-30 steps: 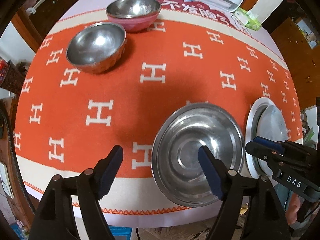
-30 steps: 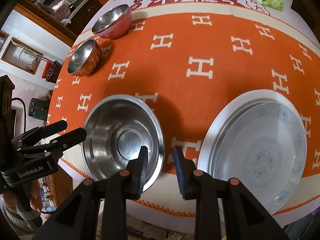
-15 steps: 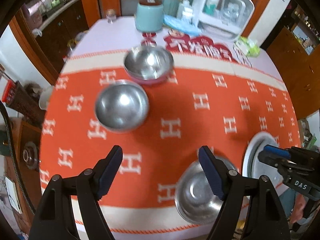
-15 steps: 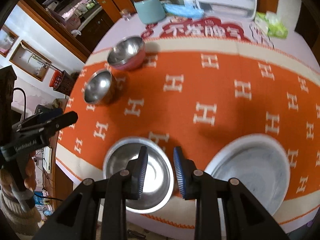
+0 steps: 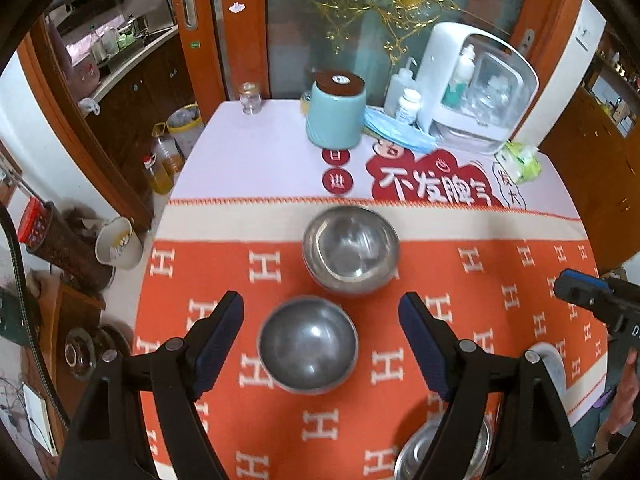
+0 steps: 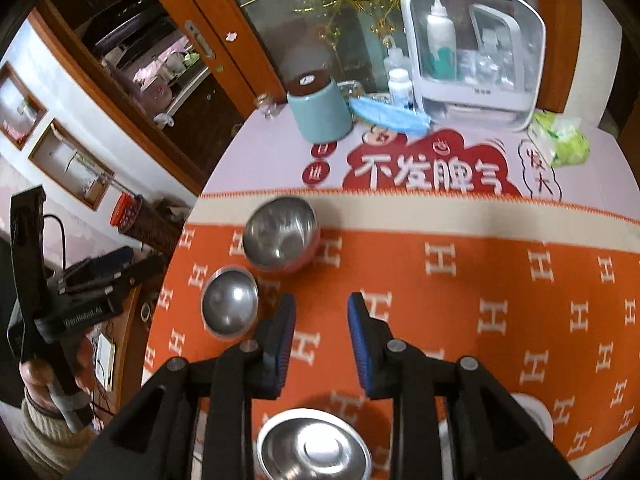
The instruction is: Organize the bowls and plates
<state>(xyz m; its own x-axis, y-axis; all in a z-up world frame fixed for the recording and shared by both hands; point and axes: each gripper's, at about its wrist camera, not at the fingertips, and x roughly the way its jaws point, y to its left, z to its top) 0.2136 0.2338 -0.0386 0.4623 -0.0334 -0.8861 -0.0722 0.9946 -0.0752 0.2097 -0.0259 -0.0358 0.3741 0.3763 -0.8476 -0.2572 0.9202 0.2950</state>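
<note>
Round shiny steel bowls (image 5: 307, 343) dot woven orange cloth (image 5: 440, 272).

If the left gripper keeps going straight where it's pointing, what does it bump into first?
Most likely the small round steel bowl, which sits right between the open fingers of the left gripper in its own view. Nothing seems to lie before it, though depth is hard to judge.

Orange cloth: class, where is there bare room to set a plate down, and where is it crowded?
Bare: the orange cloth right of the two small bowls, up to the red sign. Crowded: the far edge, with teal canister and white box.
</note>
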